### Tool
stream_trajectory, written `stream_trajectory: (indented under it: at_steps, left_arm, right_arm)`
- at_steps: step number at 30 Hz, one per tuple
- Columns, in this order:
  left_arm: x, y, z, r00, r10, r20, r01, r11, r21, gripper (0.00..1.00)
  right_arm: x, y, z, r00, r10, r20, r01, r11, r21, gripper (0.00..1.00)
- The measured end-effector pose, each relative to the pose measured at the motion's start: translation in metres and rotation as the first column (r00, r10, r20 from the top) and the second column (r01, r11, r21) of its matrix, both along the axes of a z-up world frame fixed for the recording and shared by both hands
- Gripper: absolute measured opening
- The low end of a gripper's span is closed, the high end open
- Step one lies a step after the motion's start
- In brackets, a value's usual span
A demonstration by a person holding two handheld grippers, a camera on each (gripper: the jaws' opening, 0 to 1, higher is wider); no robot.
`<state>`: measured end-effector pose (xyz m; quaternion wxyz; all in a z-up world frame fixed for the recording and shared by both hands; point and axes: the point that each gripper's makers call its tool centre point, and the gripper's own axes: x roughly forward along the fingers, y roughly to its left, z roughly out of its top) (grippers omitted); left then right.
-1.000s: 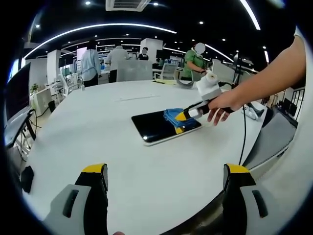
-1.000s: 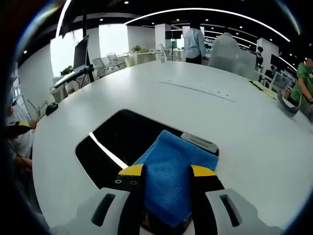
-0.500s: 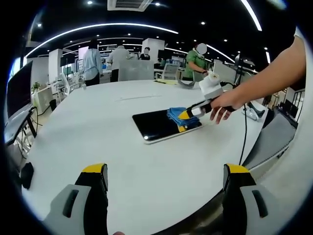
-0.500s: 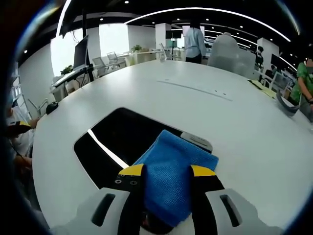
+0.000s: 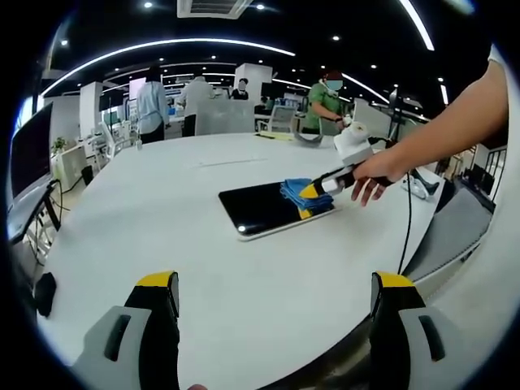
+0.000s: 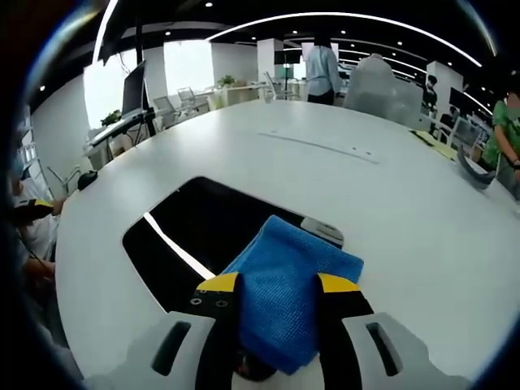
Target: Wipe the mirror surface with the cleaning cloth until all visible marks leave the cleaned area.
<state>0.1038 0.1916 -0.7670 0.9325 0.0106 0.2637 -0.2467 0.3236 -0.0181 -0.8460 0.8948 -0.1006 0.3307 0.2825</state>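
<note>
On the white round worktop (image 5: pixel 162 236), the mirror (image 5: pixel 264 210) lies flat, dark glass up, reflecting a ceiling light strip. In the right gripper view the mirror (image 6: pixel 203 236) sits just ahead of the jaws, with the blue cleaning cloth (image 6: pixel 288 292) draped over its near corner and partly onto the worktop (image 6: pixel 390 195). The right gripper (image 6: pixel 276 284) has its yellow-tipped jaws clenched on the cloth, fabric bunched between them and spreading forward on the glass.

In the left gripper view the right gripper (image 5: pixel 318 188) comes in from the right, held by a person's hand (image 5: pixel 372 172), pressing the cleaning cloth (image 5: pixel 302 195) onto the mirror's far-right end. A cable (image 5: pixel 404 236) hangs from it across the worktop edge.

The left gripper (image 5: pixel 275 284) hovers near the worktop's near edge, well apart from the mirror, jaws released and wide, nothing between them.

Background: several people (image 5: pixel 150 106) standing at desks under ceiling lights.
</note>
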Motion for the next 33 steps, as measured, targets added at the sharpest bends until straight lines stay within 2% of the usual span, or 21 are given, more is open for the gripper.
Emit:
stream_trajectory:
  at_steps: [15,33]
  left_arm:
    - [0.0,-0.005,-0.001,1.0,-0.006,0.002,0.006,1.0,-0.004,0.99]
    - [0.001,0.0,-0.001,1.0,0.003,0.007,-0.003,1.0,0.003,0.99]
  right_arm:
    - [-0.005,-0.003,-0.001,1.0,-0.005,0.003,0.005,1.0,0.005,0.33]
    - [-0.015,-0.002,0.0,1.0,-0.015,0.001,0.015,1.0,0.012,0.33]
